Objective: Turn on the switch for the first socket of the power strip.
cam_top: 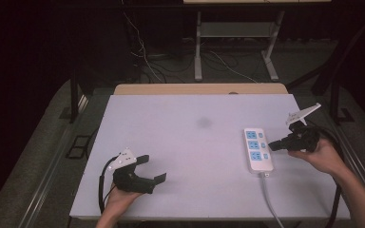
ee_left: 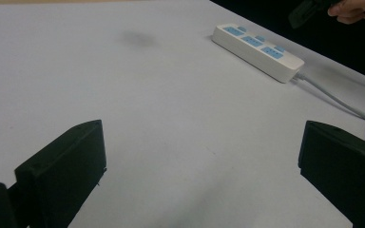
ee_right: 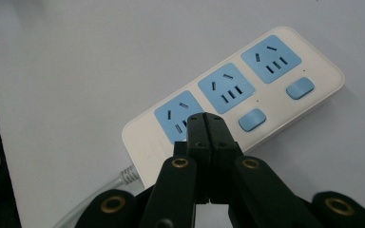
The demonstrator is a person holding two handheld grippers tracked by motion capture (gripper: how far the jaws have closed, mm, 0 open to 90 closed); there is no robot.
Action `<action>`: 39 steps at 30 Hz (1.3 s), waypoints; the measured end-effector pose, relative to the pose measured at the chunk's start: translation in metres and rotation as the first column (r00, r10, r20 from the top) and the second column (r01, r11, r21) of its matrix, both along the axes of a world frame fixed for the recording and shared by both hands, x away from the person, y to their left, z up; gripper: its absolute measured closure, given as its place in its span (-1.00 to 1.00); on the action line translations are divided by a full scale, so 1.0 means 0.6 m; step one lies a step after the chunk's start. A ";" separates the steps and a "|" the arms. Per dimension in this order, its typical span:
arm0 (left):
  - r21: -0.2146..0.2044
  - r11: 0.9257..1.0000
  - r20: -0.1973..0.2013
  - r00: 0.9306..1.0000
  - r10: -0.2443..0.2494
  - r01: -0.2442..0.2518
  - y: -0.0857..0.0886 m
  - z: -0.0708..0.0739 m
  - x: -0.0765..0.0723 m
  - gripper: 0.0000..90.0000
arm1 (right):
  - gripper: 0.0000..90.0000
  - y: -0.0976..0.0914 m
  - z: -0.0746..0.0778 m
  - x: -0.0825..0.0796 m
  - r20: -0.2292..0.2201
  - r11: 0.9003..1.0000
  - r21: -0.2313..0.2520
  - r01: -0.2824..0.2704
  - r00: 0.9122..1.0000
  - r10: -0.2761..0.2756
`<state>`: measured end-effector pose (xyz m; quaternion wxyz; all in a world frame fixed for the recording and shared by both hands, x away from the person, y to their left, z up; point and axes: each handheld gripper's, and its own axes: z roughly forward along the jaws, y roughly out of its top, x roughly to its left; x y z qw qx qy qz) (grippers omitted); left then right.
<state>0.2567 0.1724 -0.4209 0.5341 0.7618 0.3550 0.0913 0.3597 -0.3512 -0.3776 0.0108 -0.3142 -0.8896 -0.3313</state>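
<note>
We see a white power strip (cam_top: 258, 149) with three blue sockets lying on the right part of the white table (cam_top: 185, 142), its cable (cam_top: 271, 199) running off the near edge. Our right gripper (cam_top: 272, 146) hovers just beside the strip's right side with its jaws pressed together and empty, tips over the socket nearest the cable. Our left gripper (cam_top: 154, 168) rests well apart at the near left, jaws spread wide.

A white table (cam_top: 171, 142) stands in a dark room, grey floor (cam_top: 43, 142) and loose cables (cam_top: 142, 52) behind it.
</note>
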 end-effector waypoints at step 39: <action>0.007 1.000 -0.001 1.000 -0.004 0.004 -0.001 -0.001 0.001 -0.99 | 1.00 0.026 -0.055 0.003 -0.028 0.998 -0.064 -0.015 1.000 0.013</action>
